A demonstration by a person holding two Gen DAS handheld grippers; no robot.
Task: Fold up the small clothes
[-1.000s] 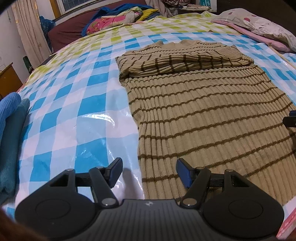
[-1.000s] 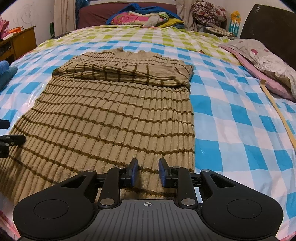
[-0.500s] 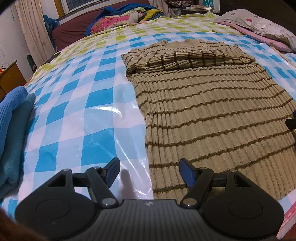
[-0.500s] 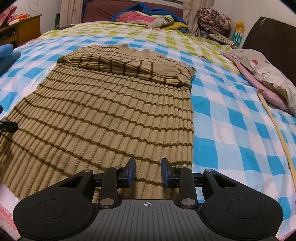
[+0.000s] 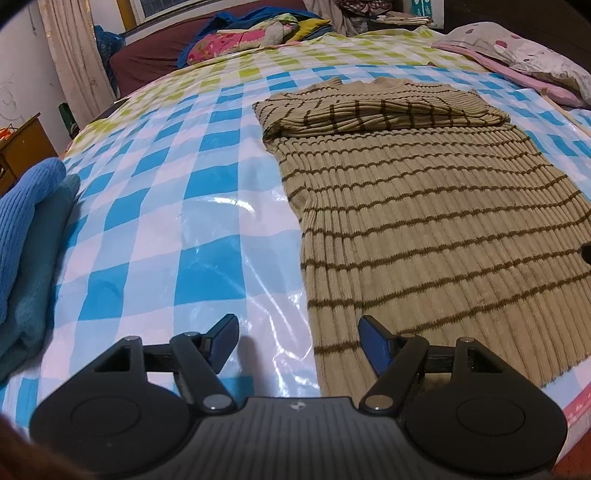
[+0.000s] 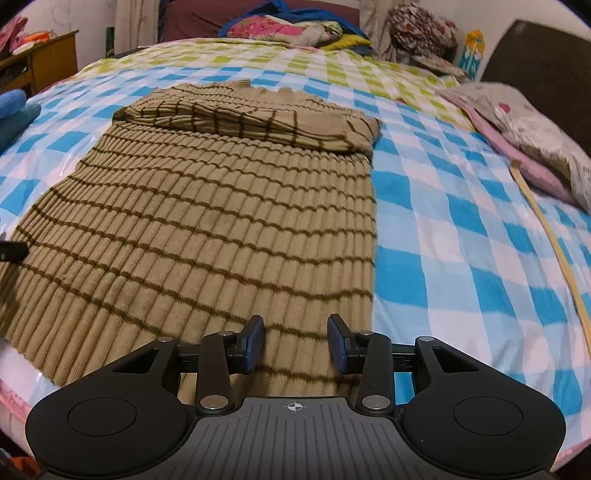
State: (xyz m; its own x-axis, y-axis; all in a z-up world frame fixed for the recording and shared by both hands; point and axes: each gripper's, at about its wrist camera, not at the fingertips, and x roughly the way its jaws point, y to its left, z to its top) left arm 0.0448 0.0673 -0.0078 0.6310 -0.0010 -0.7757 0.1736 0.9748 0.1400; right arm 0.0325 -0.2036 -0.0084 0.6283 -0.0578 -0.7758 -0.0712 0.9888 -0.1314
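Note:
A tan ribbed sweater with brown stripes lies flat on the checked bed, its sleeves folded across the top near the collar. It also shows in the right wrist view. My left gripper is open and empty over the sweater's near left hem corner, one finger above the plastic sheet, the other above the knit. My right gripper is open and empty above the hem near the sweater's right edge. A bit of the left gripper shows at the left edge of the right wrist view.
The bed has a blue, white and green checked cover under shiny plastic. Folded blue and teal clothes lie at the left. A pink pillow and a tan strap lie at the right. Piled bedding sits at the far end.
My right gripper has opened wider, from nearly shut to clearly open. Both grippers have shifted slightly along the sweater's hem; the left stays open.

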